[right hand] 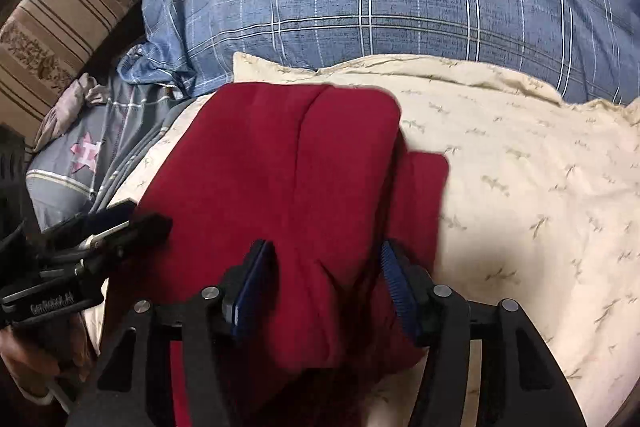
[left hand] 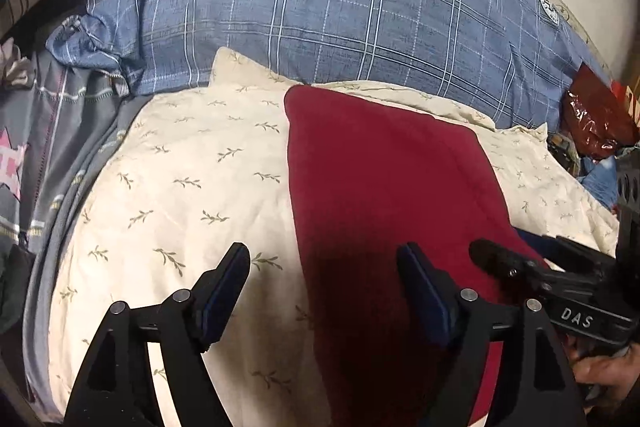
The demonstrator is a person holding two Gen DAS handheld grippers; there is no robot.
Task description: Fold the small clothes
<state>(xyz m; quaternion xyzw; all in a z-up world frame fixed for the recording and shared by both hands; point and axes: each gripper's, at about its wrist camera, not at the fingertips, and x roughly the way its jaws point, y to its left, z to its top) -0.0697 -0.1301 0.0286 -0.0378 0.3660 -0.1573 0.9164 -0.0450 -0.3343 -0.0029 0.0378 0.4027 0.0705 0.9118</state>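
Note:
A dark red garment (left hand: 384, 187) lies folded on a cream leaf-print pillow (left hand: 192, 167). My left gripper (left hand: 322, 267) stands open astride the garment's left edge, one finger over the pillow and one over the red cloth, with nothing pinched. In the right wrist view the folded red garment (right hand: 280, 167) shows a doubled top layer. My right gripper (right hand: 326, 259) is open over its near end, and a raised bunch of red cloth sits between the jaws with the blue pad faces still showing. Each gripper appears in the other's view: right gripper (left hand: 508, 255), left gripper (right hand: 140, 217).
A large blue plaid duvet (left hand: 340, 19) rises behind the pillow. Grey bedding with a pink star (right hand: 84, 151) lies at the left, beside a striped brown headboard cushion (right hand: 68, 11). A red plastic bag (left hand: 592, 119) sits at the far right. A hand (left hand: 604, 375) holds the right gripper.

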